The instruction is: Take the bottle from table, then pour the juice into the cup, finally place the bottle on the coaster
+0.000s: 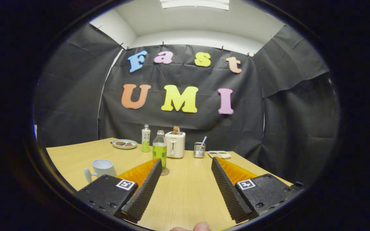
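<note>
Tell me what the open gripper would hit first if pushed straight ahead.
Probably nothing close: the gripper is open over bare table. Farther on, the toaster and metal holder stand roughly in line. The near bottle sits beside the left finger.

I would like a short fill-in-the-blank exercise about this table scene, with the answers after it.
1. The gripper has its fingers ____, with nothing between them.
2. The nearer bottle stands on a ____.
3. The cup is ____ in colour.
4. The slice of bread sticks out of the ____.

Answers: open; coaster; white; toaster

Bright overhead ceiling light, sharp focus, fisheye-bent edges.
</note>
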`<state>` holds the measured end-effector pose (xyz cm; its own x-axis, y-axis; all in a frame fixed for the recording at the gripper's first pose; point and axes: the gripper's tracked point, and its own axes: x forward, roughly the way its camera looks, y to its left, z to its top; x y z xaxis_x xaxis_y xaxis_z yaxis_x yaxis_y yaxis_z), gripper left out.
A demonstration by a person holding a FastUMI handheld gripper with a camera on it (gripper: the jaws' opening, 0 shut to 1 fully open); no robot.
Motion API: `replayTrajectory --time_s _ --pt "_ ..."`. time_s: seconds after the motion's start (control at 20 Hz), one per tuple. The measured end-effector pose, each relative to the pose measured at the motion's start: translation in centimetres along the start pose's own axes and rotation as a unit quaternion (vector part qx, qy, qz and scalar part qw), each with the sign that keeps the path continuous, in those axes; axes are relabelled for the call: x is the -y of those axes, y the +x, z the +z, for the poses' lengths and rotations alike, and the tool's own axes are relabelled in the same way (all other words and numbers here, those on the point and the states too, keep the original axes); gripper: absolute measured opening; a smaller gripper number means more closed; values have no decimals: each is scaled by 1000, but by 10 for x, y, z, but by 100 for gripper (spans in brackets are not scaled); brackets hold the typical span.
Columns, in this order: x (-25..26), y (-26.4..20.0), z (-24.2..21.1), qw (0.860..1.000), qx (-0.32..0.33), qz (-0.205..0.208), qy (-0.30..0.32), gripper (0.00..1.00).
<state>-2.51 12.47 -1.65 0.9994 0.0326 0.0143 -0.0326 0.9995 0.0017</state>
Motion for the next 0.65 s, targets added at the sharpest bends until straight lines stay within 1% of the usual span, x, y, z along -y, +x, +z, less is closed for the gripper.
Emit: replayTrajectory --time_s 0.65 --pt "-5 -1 4 1000 2 5 0 100"
